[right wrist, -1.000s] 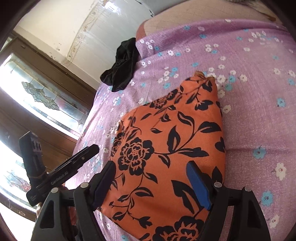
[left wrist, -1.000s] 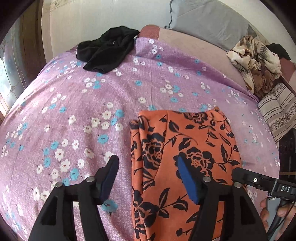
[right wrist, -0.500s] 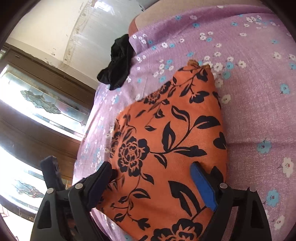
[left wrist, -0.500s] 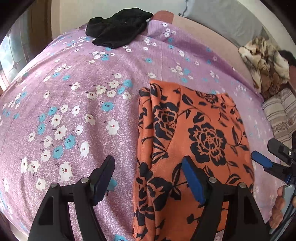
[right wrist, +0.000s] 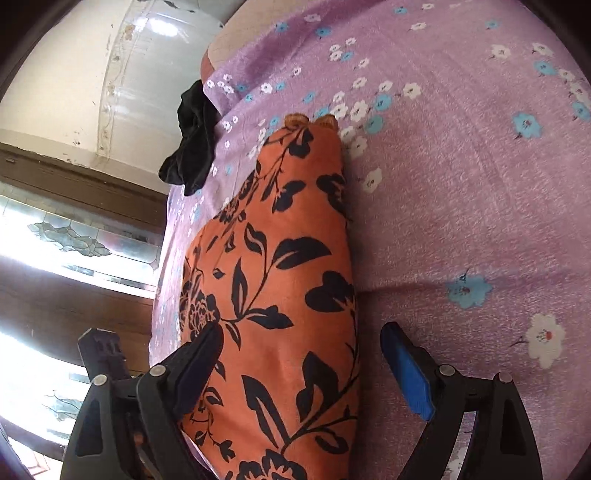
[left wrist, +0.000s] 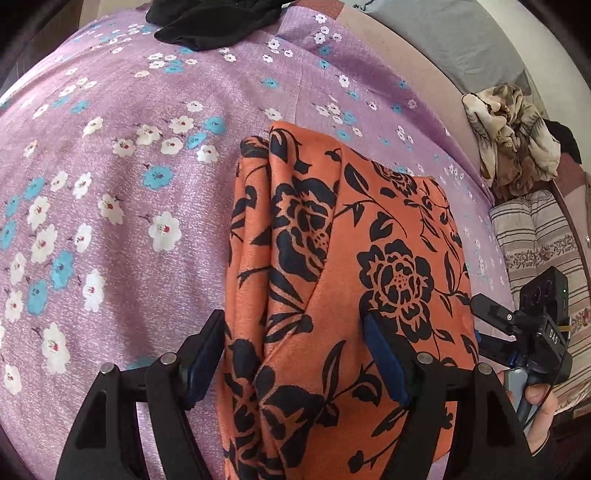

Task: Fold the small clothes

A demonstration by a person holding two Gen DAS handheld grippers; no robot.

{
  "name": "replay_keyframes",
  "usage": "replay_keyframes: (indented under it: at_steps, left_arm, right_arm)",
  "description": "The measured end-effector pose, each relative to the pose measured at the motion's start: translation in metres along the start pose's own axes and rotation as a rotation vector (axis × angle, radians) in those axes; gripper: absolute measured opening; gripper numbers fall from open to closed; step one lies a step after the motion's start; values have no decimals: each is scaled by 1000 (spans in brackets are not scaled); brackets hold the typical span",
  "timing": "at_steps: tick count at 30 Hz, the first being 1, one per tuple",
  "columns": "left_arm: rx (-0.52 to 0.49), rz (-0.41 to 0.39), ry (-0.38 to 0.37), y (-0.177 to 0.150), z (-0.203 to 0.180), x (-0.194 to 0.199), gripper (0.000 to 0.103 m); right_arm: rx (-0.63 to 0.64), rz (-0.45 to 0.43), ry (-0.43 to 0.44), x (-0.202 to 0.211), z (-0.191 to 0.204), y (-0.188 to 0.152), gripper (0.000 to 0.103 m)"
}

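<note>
A purple flowered bedsheet (left wrist: 122, 177) carries the folded orange floral garment (left wrist: 332, 280) between the left gripper's (left wrist: 295, 354) spread jaws and a black garment (left wrist: 218, 22) far ahead of them.

A purple bedsheet (left wrist: 155, 122) printed with white and blue flowers covered the bed ahead of the fingers. Left of the right wrist view's fingers, bright daylight came through a leaded-glass window (right wrist: 70, 240) in dark wood framing, below a pale wall (right wrist: 92, 74).

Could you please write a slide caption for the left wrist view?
Open left gripper straddling the folded orange floral garment on a purple bedsheet.
</note>
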State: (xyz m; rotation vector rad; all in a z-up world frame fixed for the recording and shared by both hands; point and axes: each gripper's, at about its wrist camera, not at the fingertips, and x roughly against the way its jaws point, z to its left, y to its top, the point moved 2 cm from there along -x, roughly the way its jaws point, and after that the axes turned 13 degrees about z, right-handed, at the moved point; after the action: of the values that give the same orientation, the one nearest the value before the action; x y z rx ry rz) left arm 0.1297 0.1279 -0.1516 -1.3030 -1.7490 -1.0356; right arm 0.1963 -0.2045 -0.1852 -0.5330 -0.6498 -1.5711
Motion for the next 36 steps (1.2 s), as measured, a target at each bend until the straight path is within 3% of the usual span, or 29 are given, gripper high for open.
replay_keyframes:
  at_steps: [2,4,8,12,15,23,29,36]
  left_arm:
    - [3,3,-14,1,1,-2,75]
    - [-4,12,-30,3,1,-3,68]
    - [-18,18,-77,1,2,-1,45]
    - [-52,-14,-8,-1,-11,9,33]
    - [-77,-40,48,-4,-25,17,30]
    - [-128,-149,107,-11,-83,51,30]
    - [-192,-222,111,-4,-132,72,30]
    - [-246,-245,109,9,-170,66,30]
  right_arm:
    - [24,7,4,-6,5,1,85]
    - [46,39,-16,-13,12,1,74]
    - [80,54,-75,-20,16,1,55]
    - [123,43,-104,-14,27,-2,41]
    - [156,28,-98,-4,39,-2,37]
    - [261,-51,-88,49,69,-3,35]
    - [310,-132,-101,102,80,5,35]
    - [327,-198,-114,139,79,12,35]
